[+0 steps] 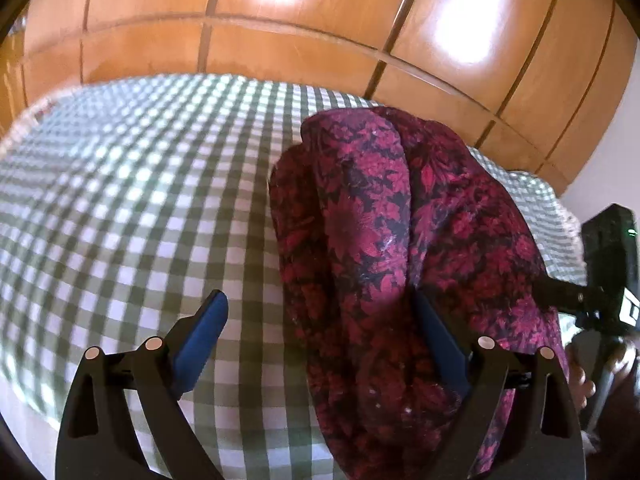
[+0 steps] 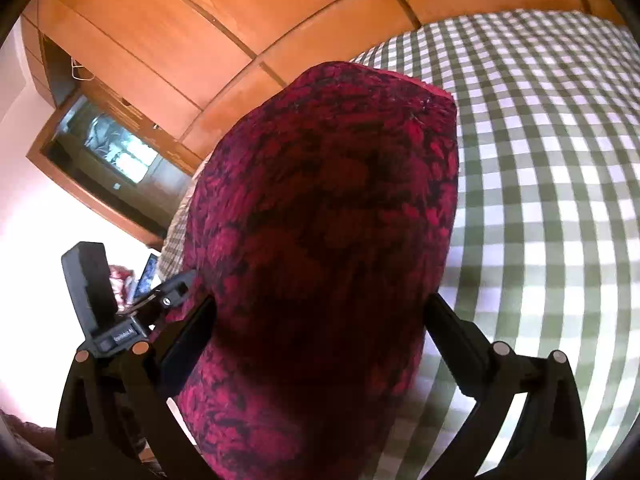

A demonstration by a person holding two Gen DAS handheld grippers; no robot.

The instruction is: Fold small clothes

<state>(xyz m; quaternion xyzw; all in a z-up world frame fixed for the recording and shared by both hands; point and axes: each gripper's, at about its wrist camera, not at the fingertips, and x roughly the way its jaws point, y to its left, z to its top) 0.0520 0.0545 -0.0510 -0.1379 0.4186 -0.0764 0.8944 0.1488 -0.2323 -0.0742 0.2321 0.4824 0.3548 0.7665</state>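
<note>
A dark red floral garment (image 1: pixel 384 248) lies folded in a long thick bundle on the green-and-white checked bed cover (image 1: pixel 132 208). My left gripper (image 1: pixel 320 320) is open; its right finger is tucked into a fold of the garment, its left finger (image 1: pixel 208 332) hangs free over the cover. In the right wrist view the same garment (image 2: pixel 328 240) fills the space between the wide-spread fingers of my right gripper (image 2: pixel 320 312), which is open around it. The fingertips are hidden by cloth.
A wooden panelled wardrobe (image 1: pixel 280 28) stands behind the bed. The other gripper's camera block (image 1: pixel 612 248) shows at the right of the left view, and at the left of the right view (image 2: pixel 92 280). A mirror or framed recess (image 2: pixel 108 152) is at the left.
</note>
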